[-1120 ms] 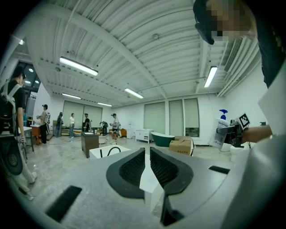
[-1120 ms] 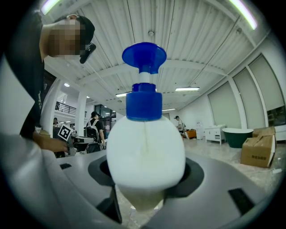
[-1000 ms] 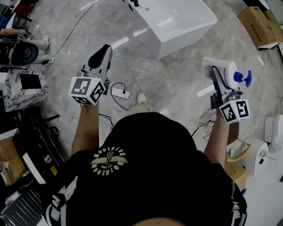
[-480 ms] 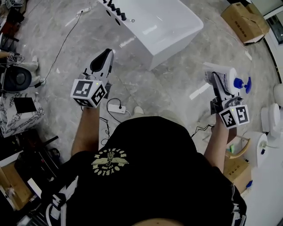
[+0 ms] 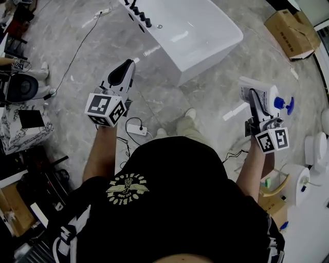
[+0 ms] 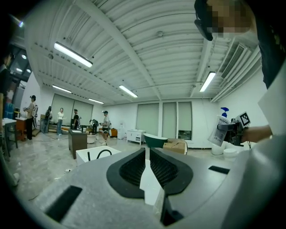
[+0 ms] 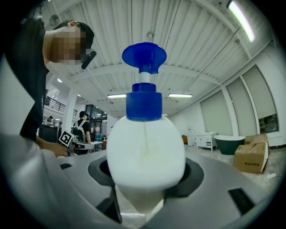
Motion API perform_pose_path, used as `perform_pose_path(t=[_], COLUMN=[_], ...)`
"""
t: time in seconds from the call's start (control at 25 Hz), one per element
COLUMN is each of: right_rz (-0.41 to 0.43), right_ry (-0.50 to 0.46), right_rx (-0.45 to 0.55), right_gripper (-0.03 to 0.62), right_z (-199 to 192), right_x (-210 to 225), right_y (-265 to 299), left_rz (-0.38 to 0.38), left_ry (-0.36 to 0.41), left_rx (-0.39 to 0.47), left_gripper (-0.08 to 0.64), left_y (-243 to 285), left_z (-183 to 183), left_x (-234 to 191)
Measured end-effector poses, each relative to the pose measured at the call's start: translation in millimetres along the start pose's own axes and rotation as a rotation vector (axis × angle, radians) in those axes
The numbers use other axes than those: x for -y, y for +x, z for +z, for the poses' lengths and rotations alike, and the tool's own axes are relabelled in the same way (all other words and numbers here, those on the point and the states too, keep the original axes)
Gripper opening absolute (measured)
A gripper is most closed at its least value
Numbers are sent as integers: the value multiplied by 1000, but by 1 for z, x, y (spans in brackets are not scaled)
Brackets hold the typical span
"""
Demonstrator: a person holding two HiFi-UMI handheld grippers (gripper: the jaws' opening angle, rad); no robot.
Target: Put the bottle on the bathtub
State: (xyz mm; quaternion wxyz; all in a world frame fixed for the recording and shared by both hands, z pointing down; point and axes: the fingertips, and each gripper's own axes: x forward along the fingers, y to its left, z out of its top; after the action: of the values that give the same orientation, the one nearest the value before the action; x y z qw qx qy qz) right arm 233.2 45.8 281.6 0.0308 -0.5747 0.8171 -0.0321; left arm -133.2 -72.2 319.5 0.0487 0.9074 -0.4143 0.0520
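Observation:
A white pump bottle with a blue pump head lies sideways in my right gripper, which is shut on it at the right of the head view. In the right gripper view the bottle fills the middle, squeezed between both jaws of the right gripper. The white bathtub stands on the floor ahead, beyond both grippers. My left gripper is held out at the left, shut with nothing in it. In the left gripper view the left gripper points toward the bathtub.
Black faucet knobs line the tub's near-left rim. A power strip with cables lies on the marble floor by the person's shoe. A cardboard box sits at the far right, white toilets at the right edge, a chair at the left.
The person has stepped forward, one shoe now showing ahead of the body. The tub has shifted slightly in view. Both grippers keep their pose, the bottle still held.

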Motion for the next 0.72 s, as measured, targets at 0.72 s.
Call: perform_pose_path(t=[0.72], right_rz=[231], right_ry=[31], right_rx=[1], right_gripper=[261], right_z=[-4], right_x=[90], right_y=[160], left_rz=[212], left_ry=[10], left_rx=[-23], left_gripper=[35], left_y=[88], left_z=[22], left_x=[-49])
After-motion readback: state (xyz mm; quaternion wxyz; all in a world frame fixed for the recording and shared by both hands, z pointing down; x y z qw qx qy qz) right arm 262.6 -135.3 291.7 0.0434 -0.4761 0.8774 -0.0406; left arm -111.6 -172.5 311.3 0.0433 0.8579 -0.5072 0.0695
